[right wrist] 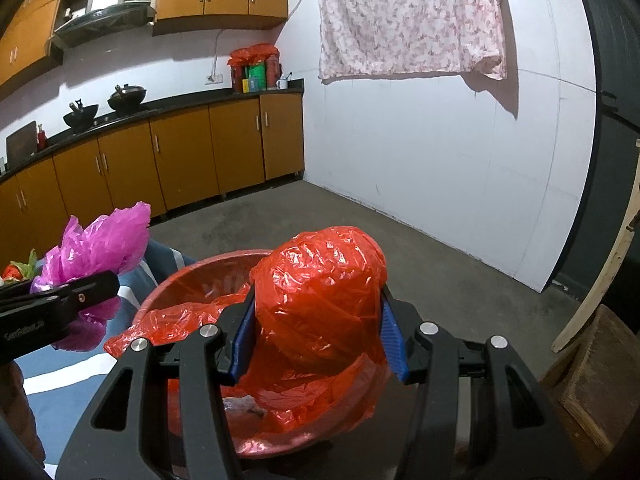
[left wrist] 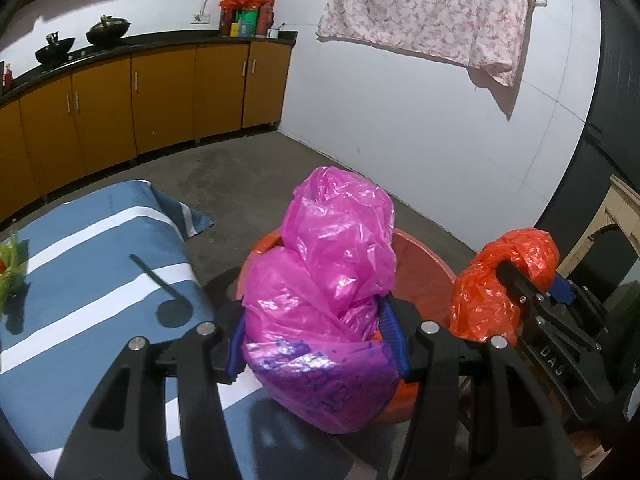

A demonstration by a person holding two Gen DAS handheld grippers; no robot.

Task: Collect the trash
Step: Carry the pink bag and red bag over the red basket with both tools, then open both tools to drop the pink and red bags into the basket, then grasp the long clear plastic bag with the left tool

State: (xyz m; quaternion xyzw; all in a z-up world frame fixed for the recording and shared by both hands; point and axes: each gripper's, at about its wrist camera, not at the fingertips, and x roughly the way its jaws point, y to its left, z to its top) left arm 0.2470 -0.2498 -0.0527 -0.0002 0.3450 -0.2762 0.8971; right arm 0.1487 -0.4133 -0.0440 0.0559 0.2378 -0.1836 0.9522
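Observation:
My left gripper (left wrist: 318, 344) is shut on a crumpled pink plastic bag (left wrist: 332, 264) and holds it above a red basin (left wrist: 424, 264). My right gripper (right wrist: 320, 340) is shut on a crumpled red plastic bag (right wrist: 320, 292) above the same red basin (right wrist: 180, 280), which holds more red plastic (right wrist: 180, 316). The right gripper with its red bag (left wrist: 508, 280) shows at the right of the left wrist view. The left gripper with the pink bag (right wrist: 100, 248) shows at the left of the right wrist view.
A table with a blue and white striped cloth (left wrist: 88, 272) lies to the left of the basin, with a dark spoon-shaped thing (left wrist: 164, 284) on it. Yellow cabinets (right wrist: 180, 156) line the far wall. A wooden crate (right wrist: 600, 380) stands at the right.

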